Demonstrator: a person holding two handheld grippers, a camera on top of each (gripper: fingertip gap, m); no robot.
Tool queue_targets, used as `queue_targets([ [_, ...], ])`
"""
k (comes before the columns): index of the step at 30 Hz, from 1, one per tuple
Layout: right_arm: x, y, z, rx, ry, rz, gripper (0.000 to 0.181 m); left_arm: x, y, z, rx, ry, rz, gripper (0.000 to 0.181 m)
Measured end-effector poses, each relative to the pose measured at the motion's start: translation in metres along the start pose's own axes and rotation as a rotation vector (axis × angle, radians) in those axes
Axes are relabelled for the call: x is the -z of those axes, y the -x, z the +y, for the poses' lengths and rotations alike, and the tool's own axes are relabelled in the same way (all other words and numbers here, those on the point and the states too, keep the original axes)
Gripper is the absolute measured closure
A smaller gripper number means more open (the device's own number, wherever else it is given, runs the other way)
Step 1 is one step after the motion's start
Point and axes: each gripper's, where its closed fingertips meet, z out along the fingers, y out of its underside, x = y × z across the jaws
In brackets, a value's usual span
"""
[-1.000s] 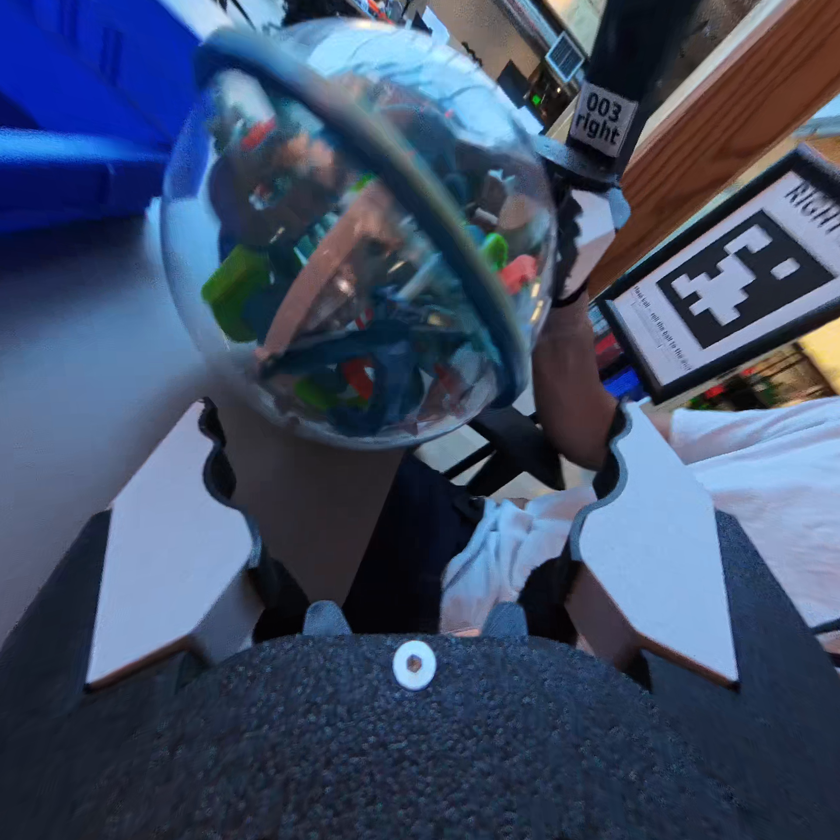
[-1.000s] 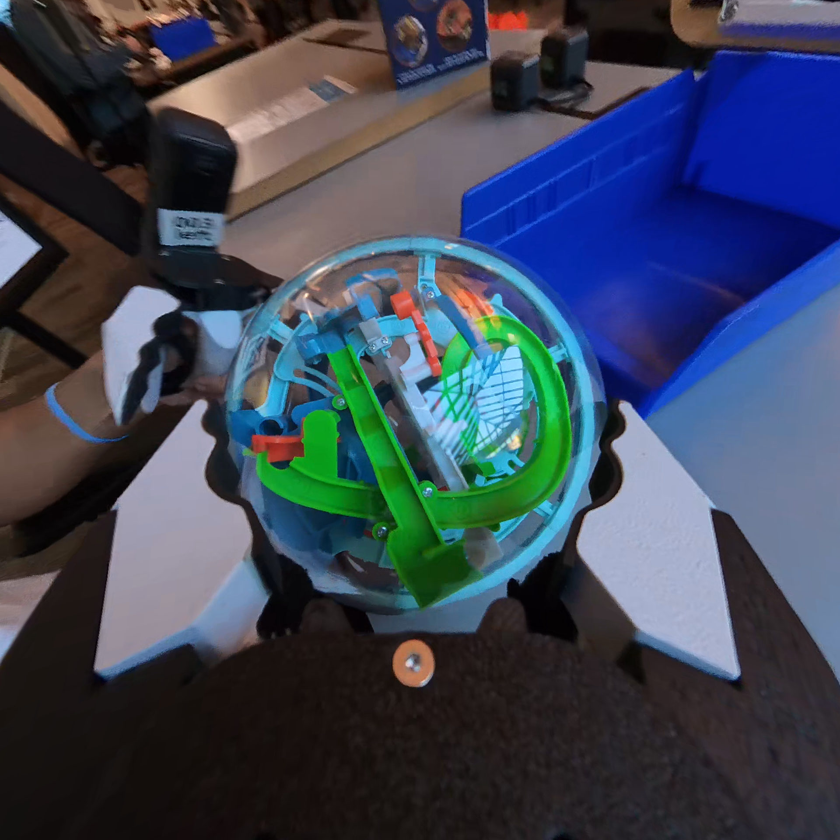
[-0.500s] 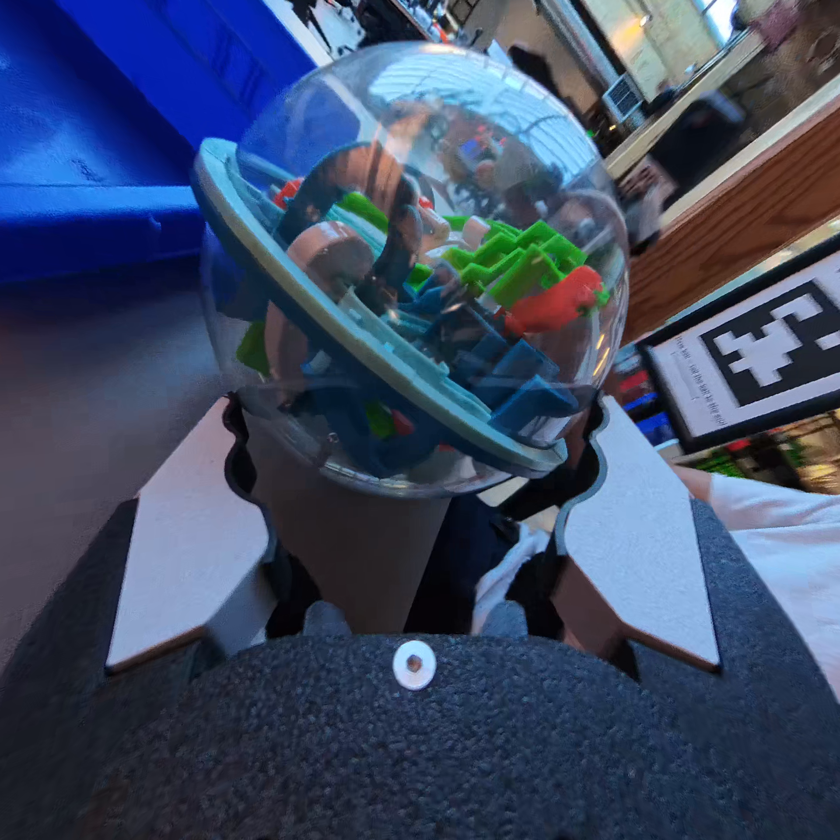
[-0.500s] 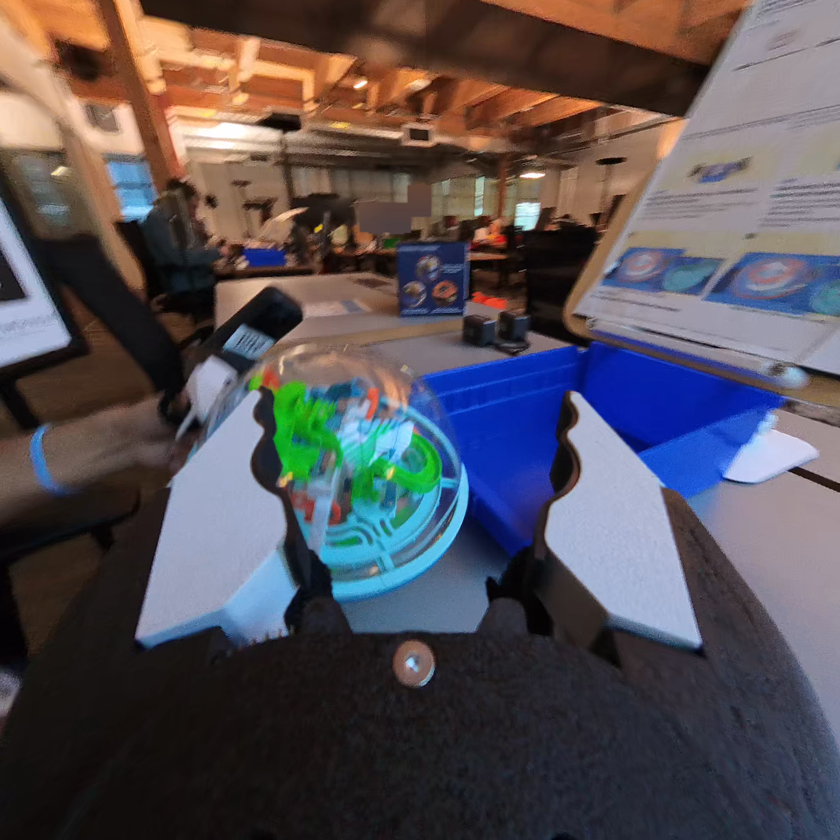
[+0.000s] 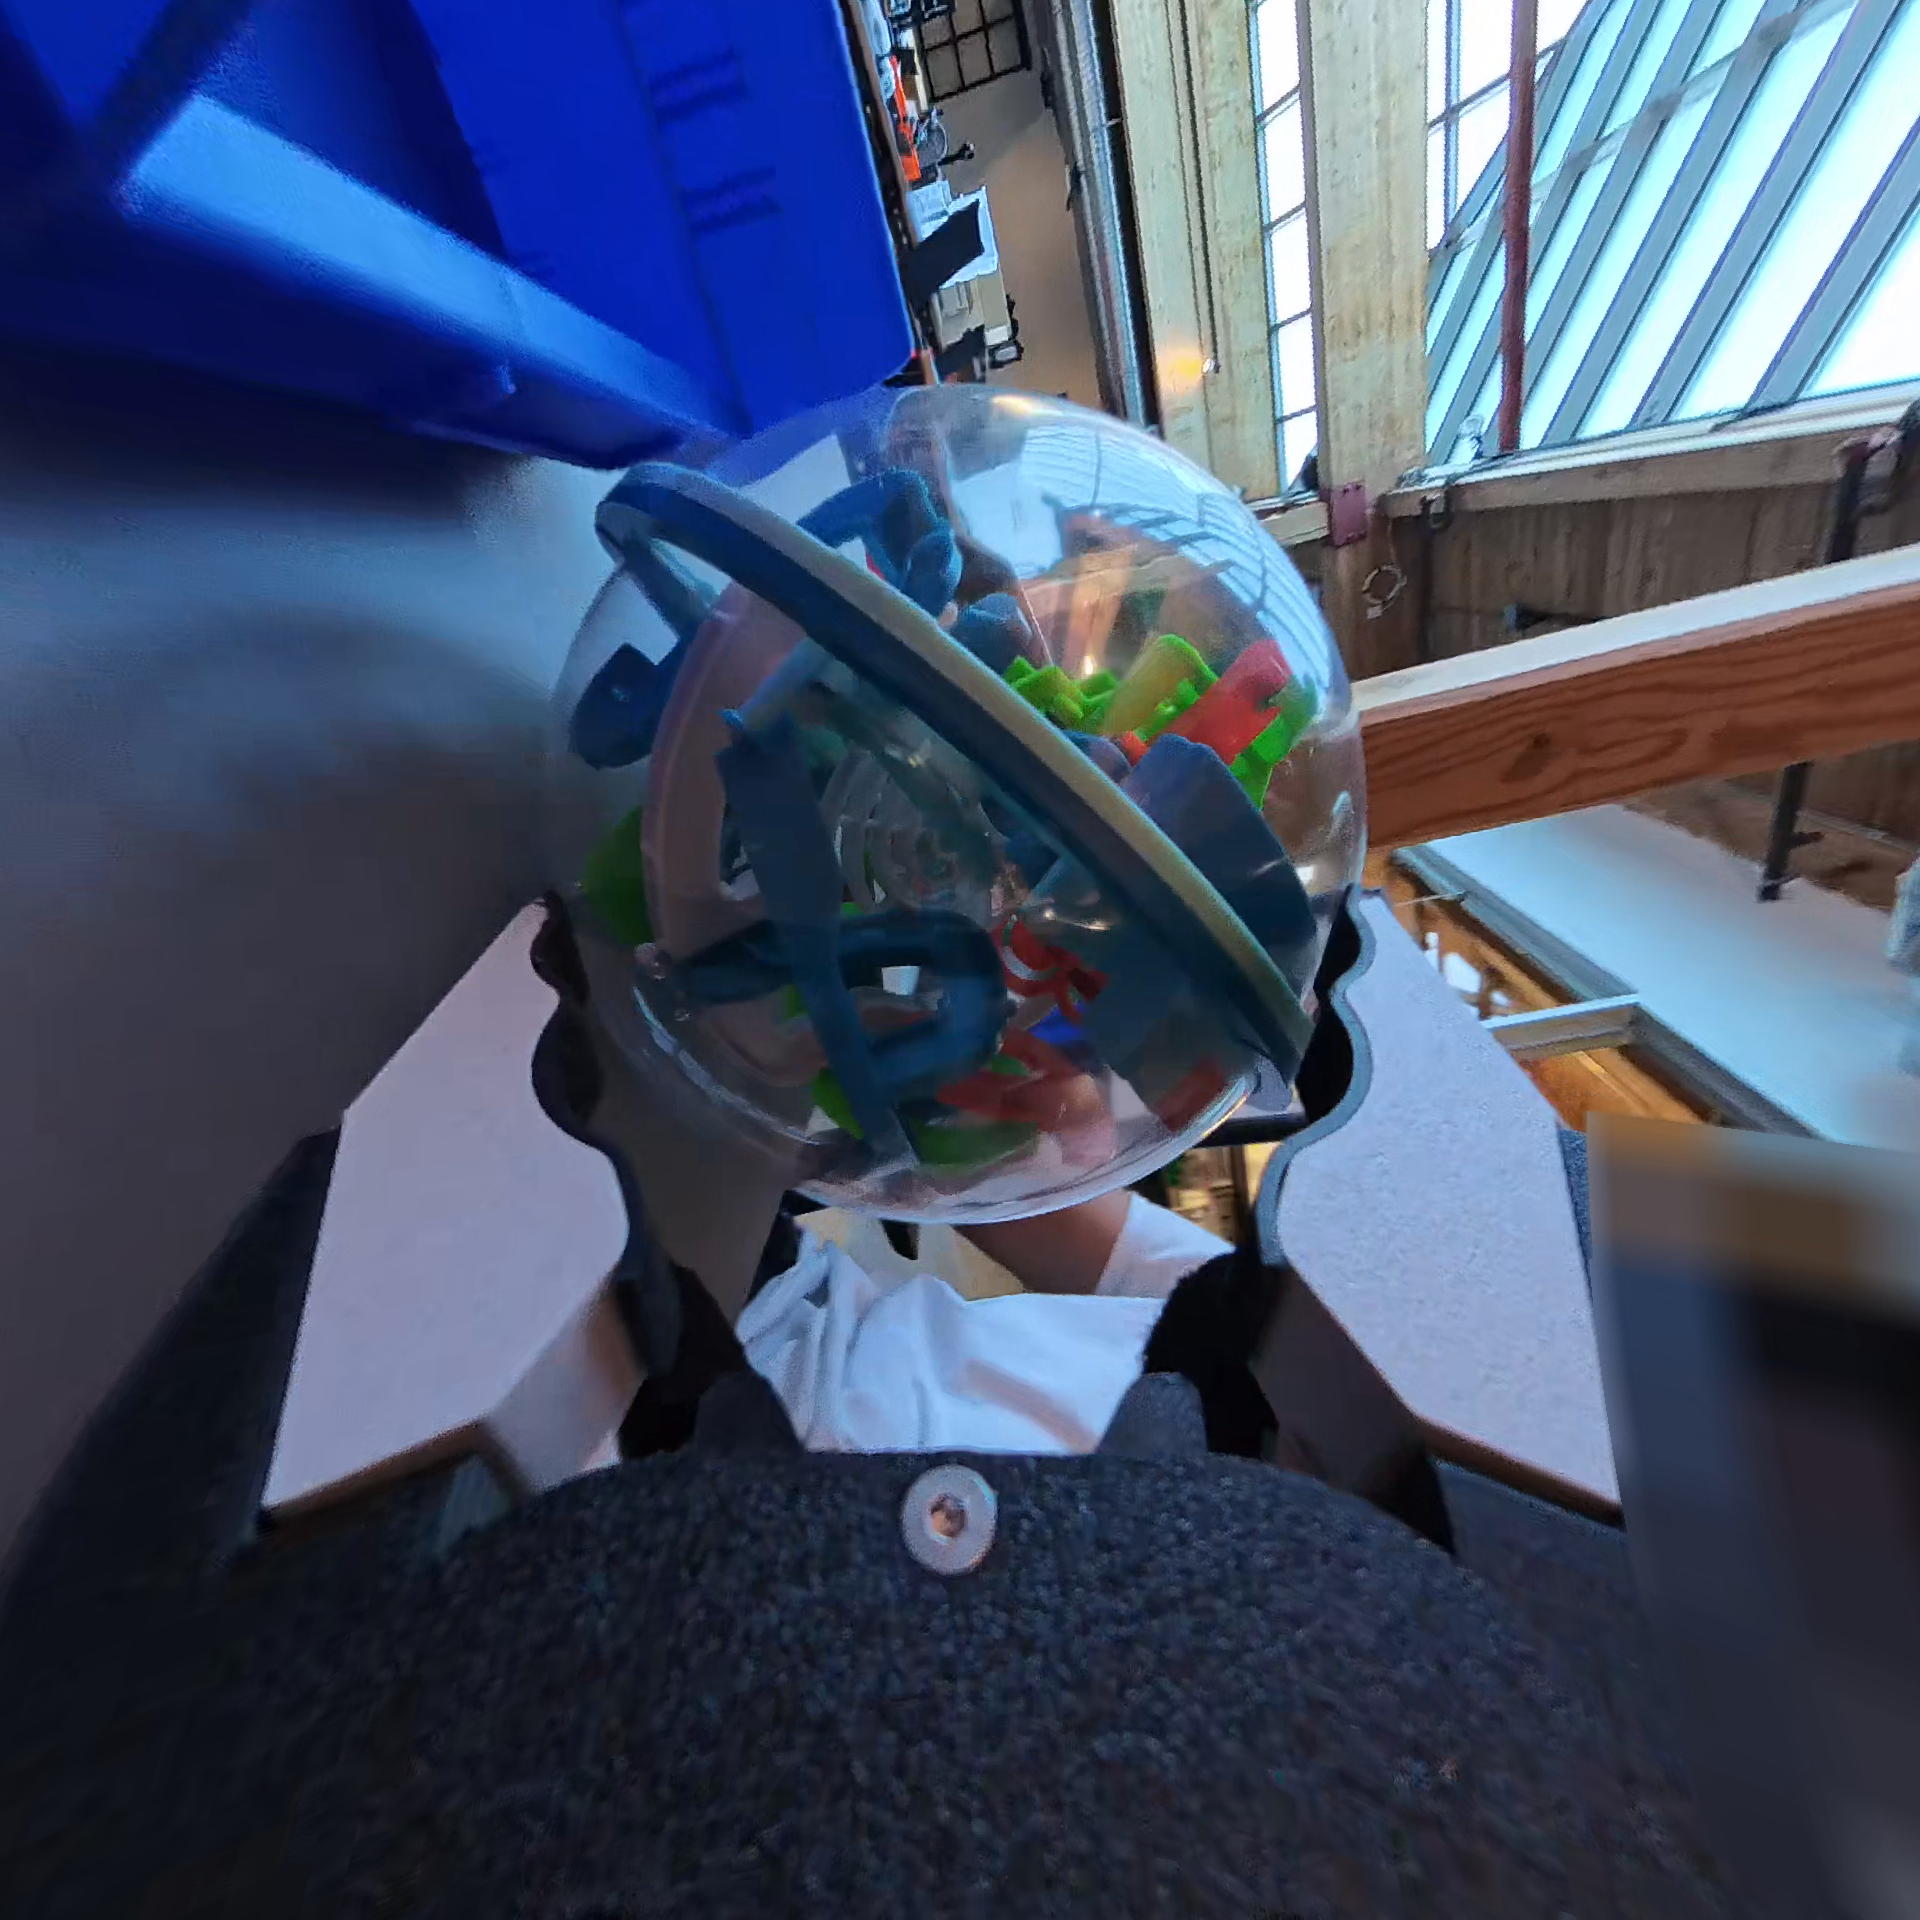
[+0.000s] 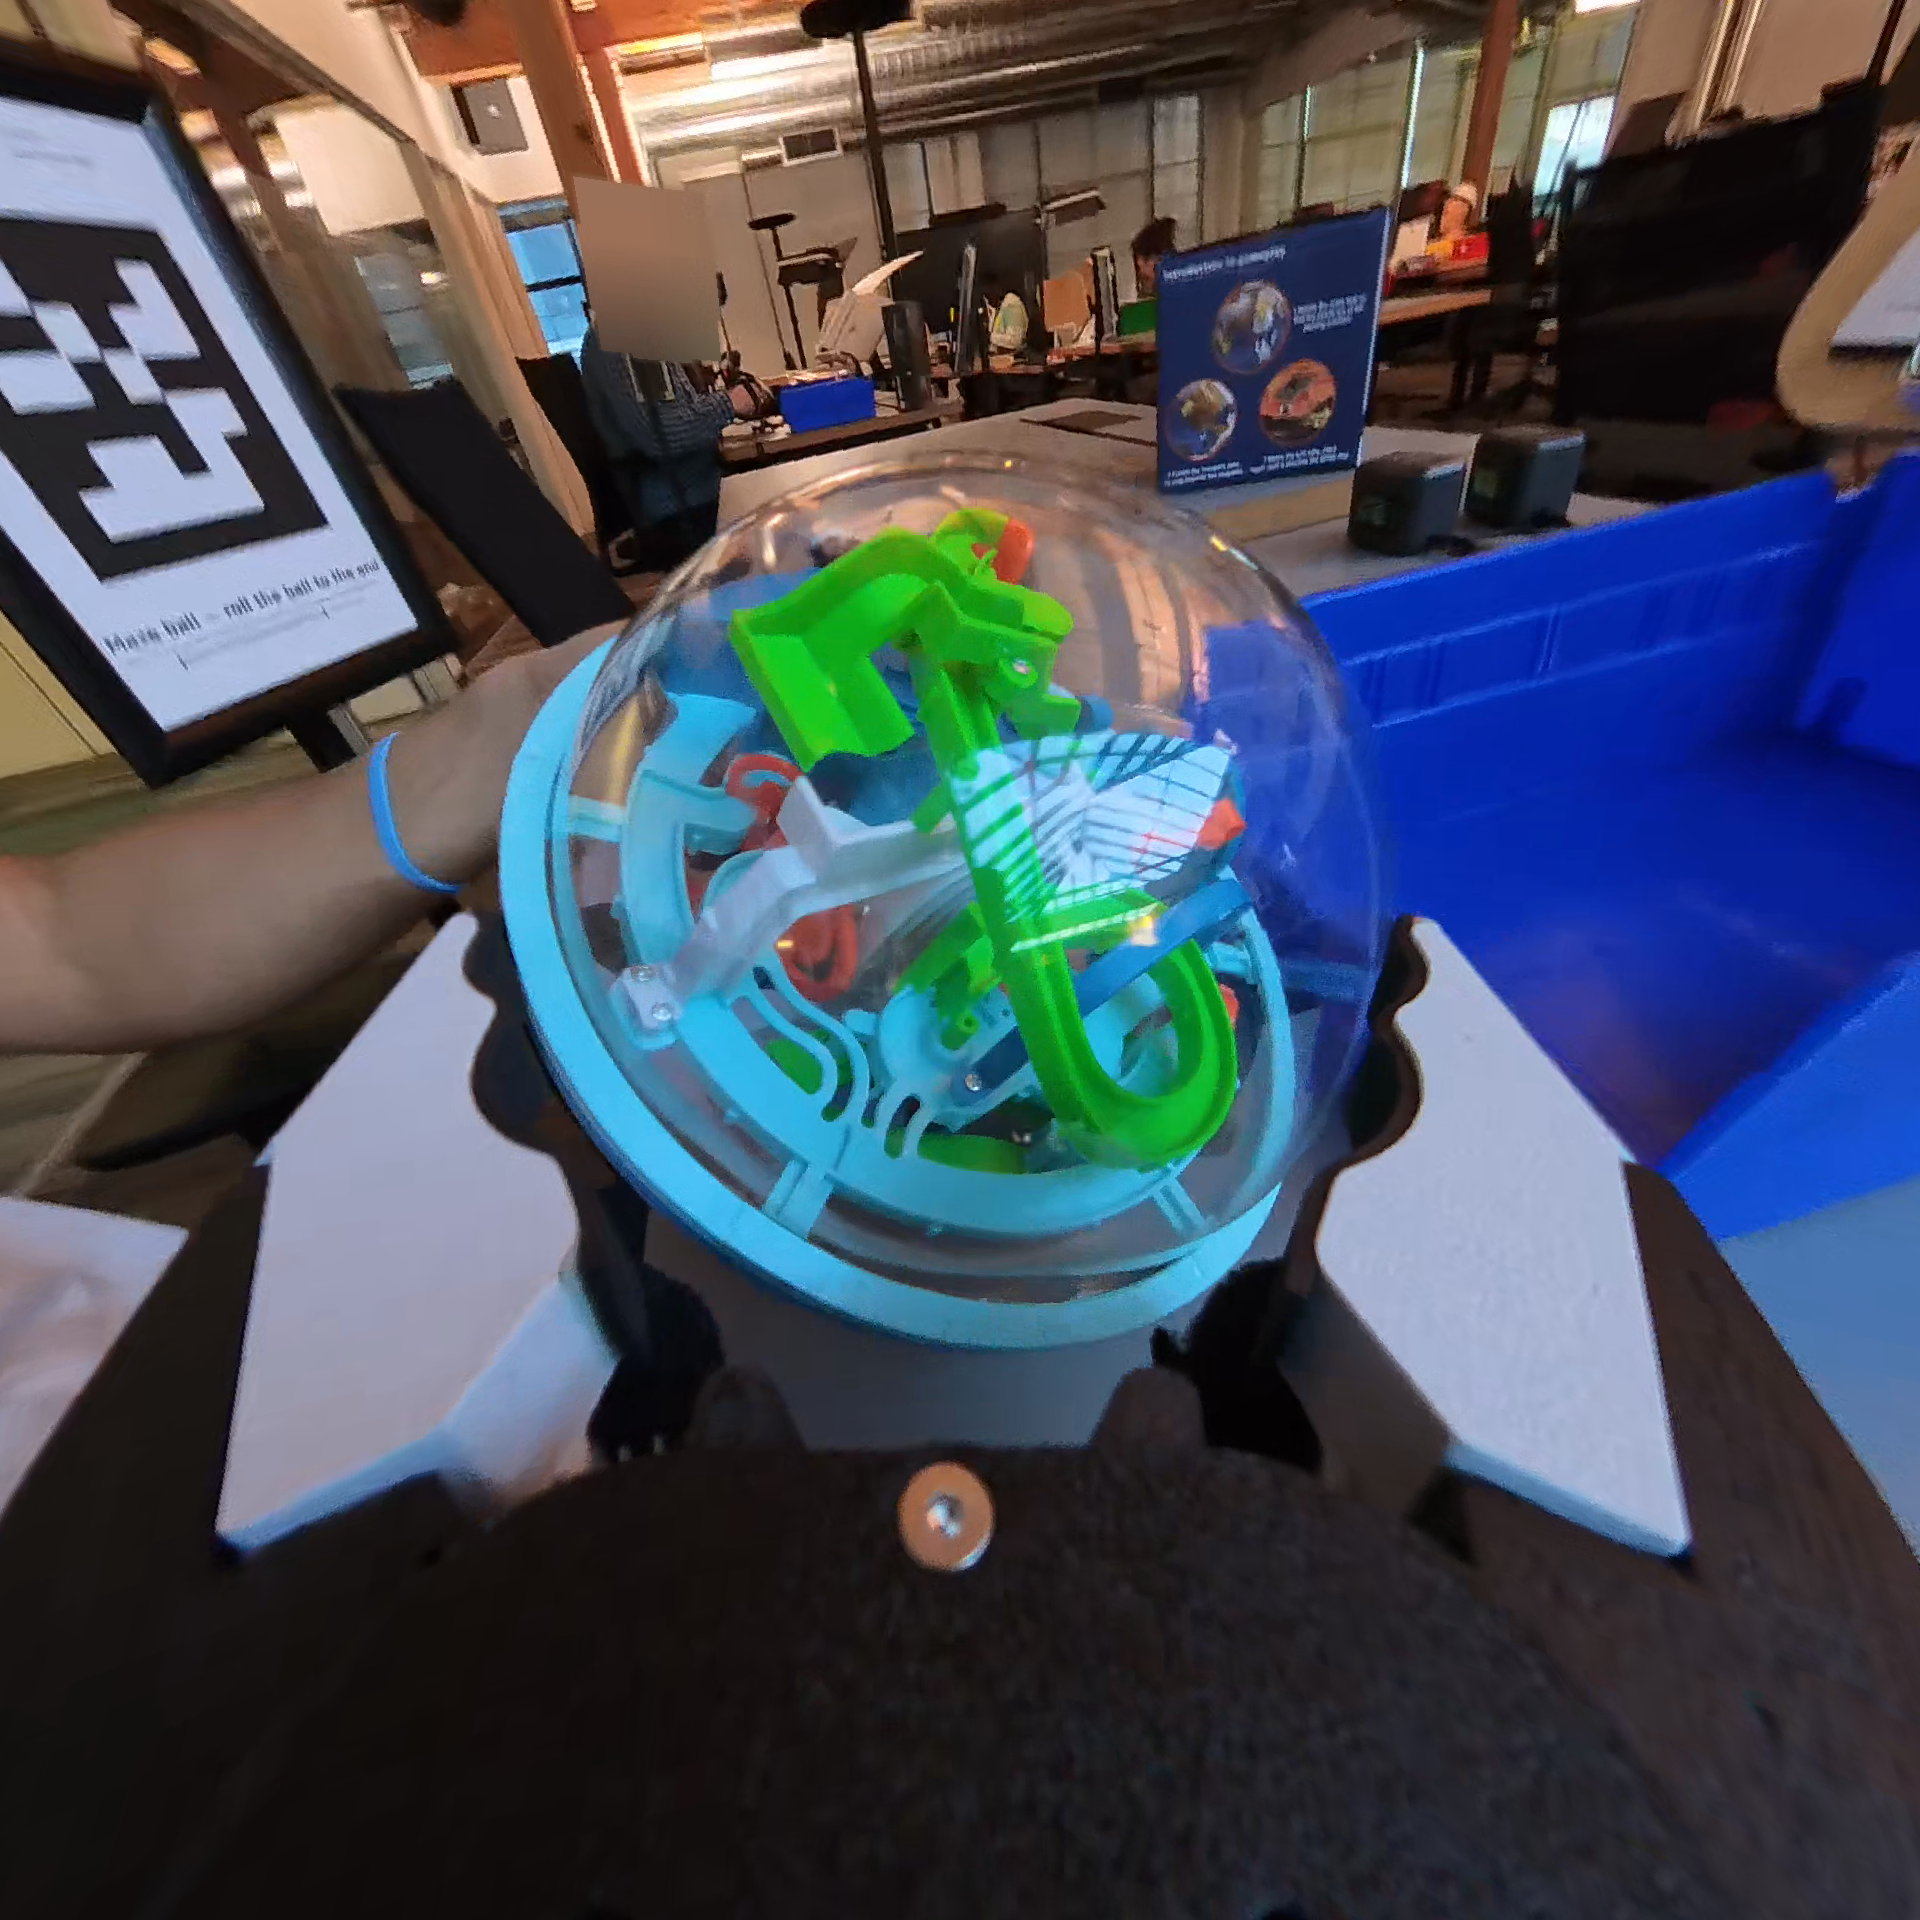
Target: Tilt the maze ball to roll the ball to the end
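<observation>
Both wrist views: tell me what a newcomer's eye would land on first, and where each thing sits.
The clear maze ball fills the middle of both views, its bright green track looping inside above a pale blue ring, cradled between the white fingers of each gripper. Behind it to the right in the right wrist view sits a big blue bin. At upper left stands a black-framed sign bearing a black-and-white marker.

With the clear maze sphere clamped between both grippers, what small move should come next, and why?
Probably a slow, slight tilt. The clear plastic maze sphere sits gripped by the right gripper and left gripper, its pale blue equator ring slanted; the small ball isn't visible, so go gently.
</observation>
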Motion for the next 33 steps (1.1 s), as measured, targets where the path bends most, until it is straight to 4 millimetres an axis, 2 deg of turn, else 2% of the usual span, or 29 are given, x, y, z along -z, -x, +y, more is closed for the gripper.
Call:
queue_targets([
  [4,-0.002,-0.006,-0.01,-0.178,0.022,0.045,0.026,-0.006,-0.002,0.002,0.086,-0.005,0.031,0.04],
  [7,-0.002,0.0,-0.027,-0.24,0.017,0.057,0.027,-0.02,-0.017,0.026,0.015,0.115,0.021,0.023],
  [8,0.001,0.0,-0.037,-0.259,-0.035,0.067,0.029,-0.024,-0.024,0.03,-0.017,0.132,0.012,0.021],
  [10,0.016,-0.011,-0.058,-0.424,-0.112,0.117,0.057,-0.03,-0.034,0.033,-0.177,0.131,-0.062,0.023],
  [11,0.022,-0.011,-0.063,-0.449,-0.114,0.108,0.065,-0.034,-0.039,0.037,-0.266,0.146,-0.115,0.023],
  [12,0.027,-0.008,-0.072,-0.411,-0.138,0.091,0.067,-0.038,-0.046,0.039,-0.338,0.155,-0.155,0.023],
  [13,0.028,-0.003,-0.075,-0.363,-0.137,0.083,0.053,-0.042,-0.052,0.038,-0.399,0.14,-0.194,0.023],
  [14,0.026,0.001,-0.07,-0.339,-0.077,0.09,0.048,-0.046,-0.053,0.035,-0.46,0.119,-0.26,0.025],
  [15,0.022,0.004,-0.061,-0.306,0.005,0.103,0.052,-0.048,-0.049,0.032,-0.527,0.114,-0.346,0.03],
  [16,0.017,0.005,-0.05,-0.26,0.073,0.124,0.064,-0.05,-0.046,0.029,-0.595,0.115,-0.4,0.043],
  [17,0.009,0.008,-0.047,-0.262,0.084,0.106,0.037,-0.054,-0.049,0.026,-0.643,0.097,-0.404,0.056],
  [18,0.006,0.008,-0.042,-0.274,0.125,0.108,0.038,-0.056,-0.051,0.021,-0.659,0.059,-0.405,0.061],
  [21,0.002,-0.001,-0.04,-0.286,0.068,0.145,0.041,-0.059,-0.052,0.003,-0.728,-0.075,-0.398,0.061],
  [23,0.002,-0.001,-0.037,-0.278,0.073,0.119,0.042,-0.058,-0.05,0.003,-0.744,-0.071,-0.372,0.055],
  [25,0.005,-0.002,-0.04,-0.309,0.022,0.092,0.05,-0.054,-0.05,0.004,-0.748,-0.064,-0.358,0.056],
  [28,0.009,-0.005,-0.039,-0.308,0.001,0.048,0.05,-0.043,-0.052,0.012,-0.781,-0.044,-0.329,0.057],
  [31,0.032,-0.023,-0.055,-0.283,-0.141,0.062,0.052,-0.027,-0.057,0.023,-0.865,-0.025,-0.261,0.063],
  [33,0.042,-0.029,-0.049,-0.273,-0.121,0.028,0.077,-0.015,-0.059,0.025,-0.875,-0.015,-0.219,0.068],
])
